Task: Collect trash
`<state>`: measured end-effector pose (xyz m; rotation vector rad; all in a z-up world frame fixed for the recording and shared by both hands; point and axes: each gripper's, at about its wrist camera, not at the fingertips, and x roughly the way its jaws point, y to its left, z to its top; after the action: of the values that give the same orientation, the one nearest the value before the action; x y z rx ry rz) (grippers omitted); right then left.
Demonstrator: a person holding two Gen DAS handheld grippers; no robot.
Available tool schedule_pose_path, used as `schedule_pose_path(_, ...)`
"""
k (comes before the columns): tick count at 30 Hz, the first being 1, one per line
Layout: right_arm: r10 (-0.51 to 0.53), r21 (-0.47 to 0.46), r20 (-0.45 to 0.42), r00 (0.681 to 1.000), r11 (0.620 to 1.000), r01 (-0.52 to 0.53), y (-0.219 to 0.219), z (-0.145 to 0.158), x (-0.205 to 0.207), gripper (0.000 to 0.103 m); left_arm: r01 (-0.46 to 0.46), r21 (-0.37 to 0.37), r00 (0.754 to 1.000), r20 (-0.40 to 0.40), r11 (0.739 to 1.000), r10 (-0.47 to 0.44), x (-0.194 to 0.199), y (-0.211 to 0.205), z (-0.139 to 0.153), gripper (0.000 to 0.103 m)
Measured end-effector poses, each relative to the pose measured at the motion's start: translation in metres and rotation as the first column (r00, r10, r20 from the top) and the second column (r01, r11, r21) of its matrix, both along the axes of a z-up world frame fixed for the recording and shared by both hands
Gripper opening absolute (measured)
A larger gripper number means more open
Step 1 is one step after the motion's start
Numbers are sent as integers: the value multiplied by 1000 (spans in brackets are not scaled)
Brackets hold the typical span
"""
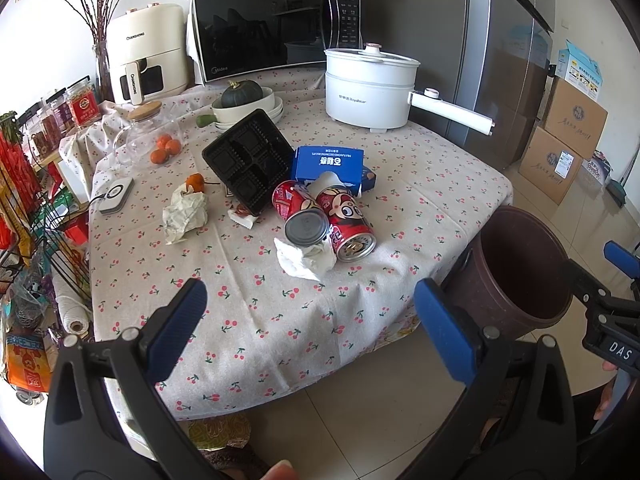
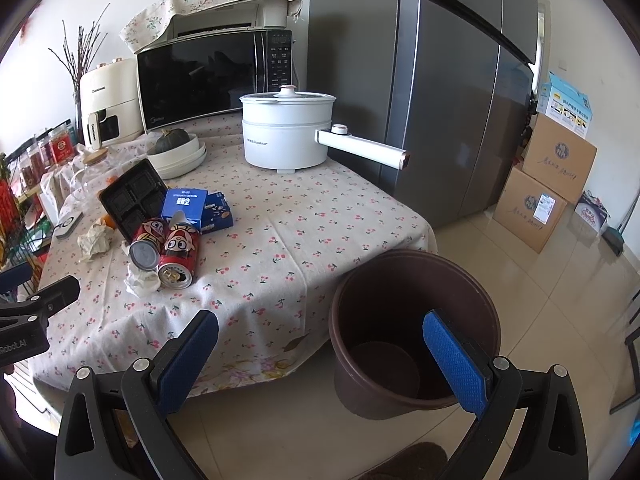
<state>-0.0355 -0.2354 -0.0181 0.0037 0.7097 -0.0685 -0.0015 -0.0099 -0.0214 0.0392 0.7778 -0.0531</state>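
Trash lies on the cherry-print tablecloth (image 1: 280, 320): two red cans (image 1: 332, 220) (image 2: 168, 248) on their sides, a crumpled white tissue (image 1: 306, 260) (image 2: 140, 280) in front of them, a crumpled paper (image 1: 186, 210) (image 2: 94, 238), a black plastic tray (image 1: 248, 160) (image 2: 134, 198) and a blue box (image 1: 328, 164) (image 2: 186, 204). A brown bin (image 1: 520, 268) (image 2: 412, 320) stands empty on the floor at the table's right corner. My left gripper (image 1: 310, 316) is open and empty over the table's front edge. My right gripper (image 2: 320, 344) is open and empty, in front of the bin.
At the back stand a microwave (image 1: 276, 28), a white electric pot (image 1: 368, 88) with a long handle, an air fryer (image 1: 146, 52), bowls with a squash (image 1: 244, 98) and a glass jar (image 1: 144, 136). A fridge (image 2: 440, 80) and cardboard boxes (image 2: 548, 184) stand to the right.
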Motion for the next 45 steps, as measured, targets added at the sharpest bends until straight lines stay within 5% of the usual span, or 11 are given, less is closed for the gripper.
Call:
schedule_pose_path(21,59,-64,-33,998,996,-61,9,15,13,103,-6,23,1000,-22,1000,7,16,19,7,103)
schedule_pose_path(29,223,11,-108,969,975,-223,22,34,60,103,7,59,989,-148,998,2,60,41,6,103)
schedule_pose_path(36,275,71,-186,943,961,-266,31,7,115,103,-26,-14,970,-243,1000,22,107,53,-22,103)
schedule_pose_path(39,294,97,-318,901,956,-278,32,-20,128,103,-56,-111,949,-314,992,19,128,59,-44,101)
schedule_pose_path(41,304,70,-339,890,952,-298,32,-27,133,103,-76,-190,930,-366,979,1,143,55,-50,98)
schedule_pose_path(45,275,12,-349,896,957,-289,27,-31,146,103,-95,-229,924,-382,969,0,167,50,-60,91)
